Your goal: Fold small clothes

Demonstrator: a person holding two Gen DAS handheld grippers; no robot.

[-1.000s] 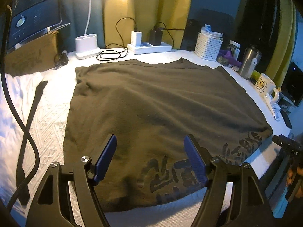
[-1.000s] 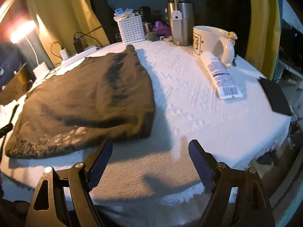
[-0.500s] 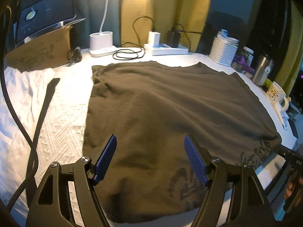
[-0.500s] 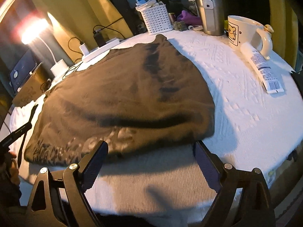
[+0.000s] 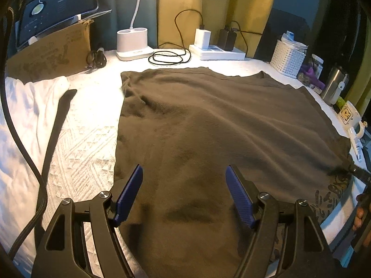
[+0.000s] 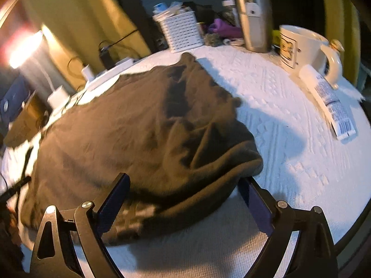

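A dark brown garment (image 5: 208, 127) lies spread flat on a white textured table cover (image 5: 88, 139). It also shows in the right wrist view (image 6: 139, 127), with its near right corner bunched up. My left gripper (image 5: 184, 194) is open, low over the garment's near left part. My right gripper (image 6: 183, 199) is open, its jaws standing either side of the garment's near right corner. The right gripper's tip (image 5: 358, 172) shows in the left wrist view at that corner.
At the back stand a lamp base (image 5: 132, 44), a power strip with chargers (image 5: 218, 51), a white basket (image 5: 287, 58), a steel tumbler (image 6: 252, 20) and a mug (image 6: 301, 48). A tube (image 6: 329, 97) lies by the mug. A cardboard box (image 5: 48, 55) and white cloth (image 5: 23, 115) are at left.
Both grippers have moved in toward the garment. The right gripper has swung left and now straddles the near right corner, which is bunched. The left gripper has shifted left over the cloth.
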